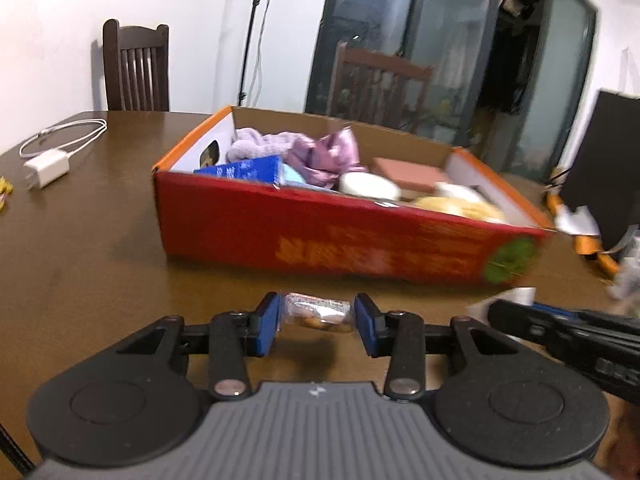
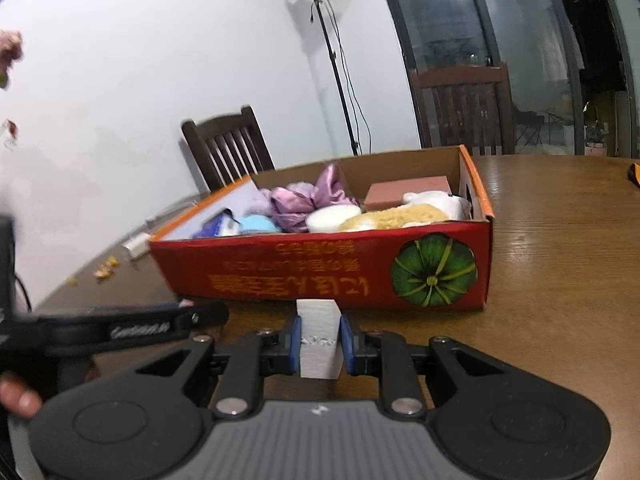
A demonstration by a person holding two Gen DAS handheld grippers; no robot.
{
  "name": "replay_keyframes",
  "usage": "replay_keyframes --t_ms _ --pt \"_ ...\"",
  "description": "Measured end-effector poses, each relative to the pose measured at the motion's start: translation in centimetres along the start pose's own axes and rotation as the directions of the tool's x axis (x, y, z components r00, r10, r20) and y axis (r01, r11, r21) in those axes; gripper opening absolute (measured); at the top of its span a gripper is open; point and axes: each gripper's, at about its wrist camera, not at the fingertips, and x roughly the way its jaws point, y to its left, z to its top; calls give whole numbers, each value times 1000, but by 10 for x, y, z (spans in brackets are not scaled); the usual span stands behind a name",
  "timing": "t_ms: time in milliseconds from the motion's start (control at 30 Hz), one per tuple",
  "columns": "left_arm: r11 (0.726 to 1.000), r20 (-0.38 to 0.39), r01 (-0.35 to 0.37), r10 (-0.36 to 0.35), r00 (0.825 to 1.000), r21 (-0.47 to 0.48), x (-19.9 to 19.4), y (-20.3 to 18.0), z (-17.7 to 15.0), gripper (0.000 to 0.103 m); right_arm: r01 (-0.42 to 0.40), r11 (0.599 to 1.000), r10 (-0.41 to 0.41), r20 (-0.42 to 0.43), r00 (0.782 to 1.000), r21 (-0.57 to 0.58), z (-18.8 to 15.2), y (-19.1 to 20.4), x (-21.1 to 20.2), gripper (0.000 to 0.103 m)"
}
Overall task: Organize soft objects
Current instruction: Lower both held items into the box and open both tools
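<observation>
Now your left claw (image 1: 315,318) pinches a small clear-wrapped snack packet (image 1: 318,312) by its ends, your right claw (image 2: 320,344) pinches a white foam block (image 2: 319,338), and the red cardboard box (image 1: 320,236) sits straight ahead.

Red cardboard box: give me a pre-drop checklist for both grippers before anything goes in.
1. Left gripper closed on the clear snack packet: ok.
2. Right gripper closed on the white foam block: ok.
3. Red cardboard box open on top: ok.
4. Free room inside beside the purple cloth and yellow sponge: cannot tell.
5. Either item above the box rim: not ok, both short of it.
</observation>
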Motion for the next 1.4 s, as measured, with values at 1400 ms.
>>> replay_keyframes --t_ms 1400 --pt "995 -237 100 -101 966 -17 177 8 154 72 35 970 -122 -360 925 -240 147 -36 186 31"
